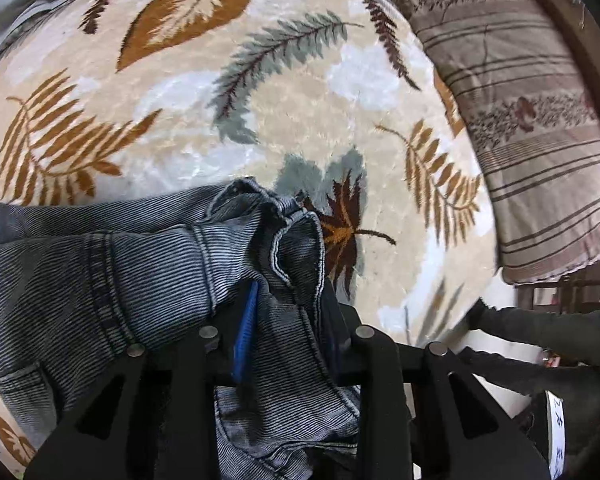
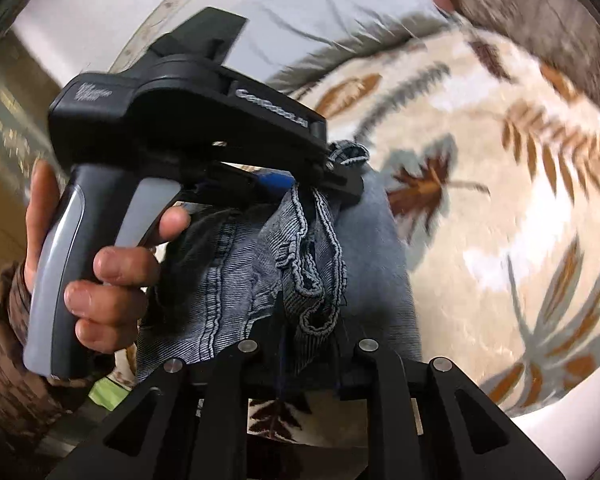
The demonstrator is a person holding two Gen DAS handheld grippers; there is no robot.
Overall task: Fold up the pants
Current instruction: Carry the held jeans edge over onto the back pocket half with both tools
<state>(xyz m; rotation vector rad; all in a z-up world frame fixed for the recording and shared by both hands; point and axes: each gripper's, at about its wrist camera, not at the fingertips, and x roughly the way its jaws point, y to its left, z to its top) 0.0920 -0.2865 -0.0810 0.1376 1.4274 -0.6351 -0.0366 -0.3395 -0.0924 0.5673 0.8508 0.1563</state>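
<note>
While both my grippers, left (image 1: 284, 320) and right (image 2: 304, 344), clench the jeans (image 1: 100, 272), bunched hems could slip free.

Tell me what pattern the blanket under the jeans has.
Cream blanket with brown, ochre and grey-green leaves and fern fronds; it shows best in the left wrist view.

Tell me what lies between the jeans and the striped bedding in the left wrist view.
Only bare leaf-patterned blanket lies between the jeans and the striped bedding, as the left wrist view shows.
</note>
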